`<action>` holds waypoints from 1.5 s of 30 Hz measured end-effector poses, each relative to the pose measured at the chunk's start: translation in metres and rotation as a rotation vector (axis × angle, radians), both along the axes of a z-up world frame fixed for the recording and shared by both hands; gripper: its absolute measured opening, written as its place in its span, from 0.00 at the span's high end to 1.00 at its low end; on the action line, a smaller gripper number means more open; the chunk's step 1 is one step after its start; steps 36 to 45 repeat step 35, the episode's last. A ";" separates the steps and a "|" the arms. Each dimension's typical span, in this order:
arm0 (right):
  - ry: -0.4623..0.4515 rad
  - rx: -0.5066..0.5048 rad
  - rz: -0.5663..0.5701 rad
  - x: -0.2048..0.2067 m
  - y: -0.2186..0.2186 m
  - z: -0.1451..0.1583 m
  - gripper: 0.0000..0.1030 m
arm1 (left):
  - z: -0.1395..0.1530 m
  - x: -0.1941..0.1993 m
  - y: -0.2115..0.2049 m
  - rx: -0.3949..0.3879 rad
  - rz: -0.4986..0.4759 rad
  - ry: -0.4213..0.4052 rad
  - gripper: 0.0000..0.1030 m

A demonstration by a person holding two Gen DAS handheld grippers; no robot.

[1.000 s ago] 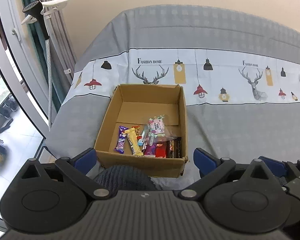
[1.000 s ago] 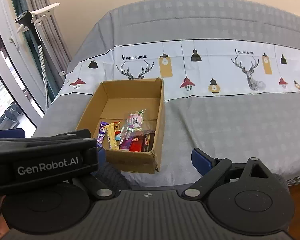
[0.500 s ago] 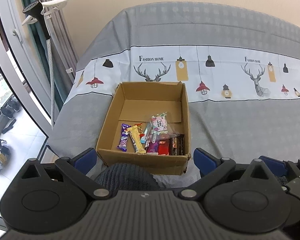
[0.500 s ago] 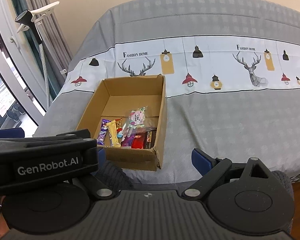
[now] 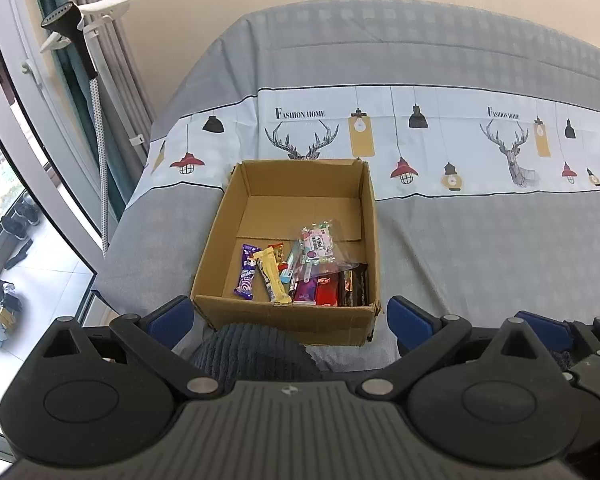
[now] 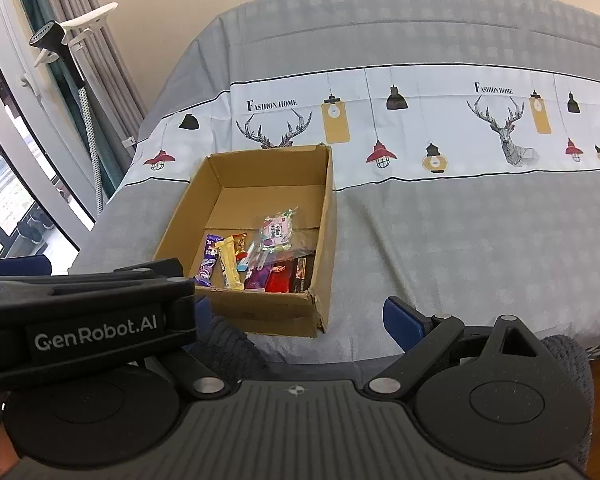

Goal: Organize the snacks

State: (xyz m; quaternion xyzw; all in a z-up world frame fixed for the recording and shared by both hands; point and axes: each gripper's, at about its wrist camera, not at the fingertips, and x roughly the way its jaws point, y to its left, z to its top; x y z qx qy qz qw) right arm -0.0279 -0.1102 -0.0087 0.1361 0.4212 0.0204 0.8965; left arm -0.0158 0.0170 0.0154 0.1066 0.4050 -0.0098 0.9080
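Observation:
An open cardboard box [image 5: 216,236] stands on the cloth-covered table; it also shows in the right wrist view [image 6: 328,216]. Several wrapped snacks lie at its near end: a purple bar [image 5: 246,272], a yellow bar [image 5: 271,276], a clear candy bag [image 5: 318,246], a red packet [image 5: 327,290] and a dark bar [image 5: 354,284]. My left gripper [image 5: 288,316] is open and empty, just short of the box's near wall. My right gripper [image 6: 300,316] is open and empty; its left finger is hidden behind the left gripper's body [image 6: 84,312].
The table wears a grey and white cloth [image 5: 480,240] printed with deer and lamps. A garment steamer on a pole [image 5: 94,80] stands by the curtains and window at left. The table's near edge [image 6: 480,354] lies just ahead of the right gripper.
Both grippers have drawn back and risen a little, so the box sits slightly farther and higher in view. Nothing was picked up or released.

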 end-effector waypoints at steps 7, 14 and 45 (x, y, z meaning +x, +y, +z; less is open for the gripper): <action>0.000 0.010 0.008 -0.001 0.000 -0.001 0.09 | -0.001 -0.002 0.001 0.001 -0.006 0.001 0.00; 0.002 0.016 0.010 -0.003 -0.001 -0.003 0.09 | -0.002 -0.002 0.000 0.005 -0.002 0.006 0.00; 0.019 0.030 0.017 -0.003 -0.004 -0.012 0.08 | -0.008 0.003 -0.008 0.046 -0.020 0.024 0.00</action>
